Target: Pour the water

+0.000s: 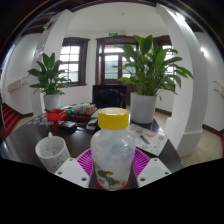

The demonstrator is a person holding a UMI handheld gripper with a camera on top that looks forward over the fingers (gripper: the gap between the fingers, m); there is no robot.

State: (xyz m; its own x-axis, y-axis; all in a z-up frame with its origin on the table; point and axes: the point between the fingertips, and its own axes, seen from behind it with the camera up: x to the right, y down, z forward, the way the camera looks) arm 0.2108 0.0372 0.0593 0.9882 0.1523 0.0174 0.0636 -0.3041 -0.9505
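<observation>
Holding the bottle [113, 150] upright, we are keeping the gripper [112, 166] pinched on its translucent body, with the pink pads [87, 161] pressing in from both sides and the yellow cap [113, 119] sitting above the fingers. We are judging this as the carrying step of the pour: the bottle is standing vertical and no water is leaving it. The cap appears to be on, though we cannot confirm whether it is screwed tight. Taking the bottle as our landmark, the white cup [52, 152] is standing just to its left, apart from it and open side up, and we are treating it as the likely receiver. The next move is calling for shifting the bottle mouth over the cup rim and tilting toward it slowly, provided the cap is dealt with first. Beneath the bottle, the dark table [20, 143] is carrying the cup, while behind and left of the bottle some red and dark clutter [62, 116] is lying, too small to identify. Behind the bottle, two potted plants [147, 70] in white pots are standing before windows [70, 62] in a pale-walled room, one plant to the right and one further left.
</observation>
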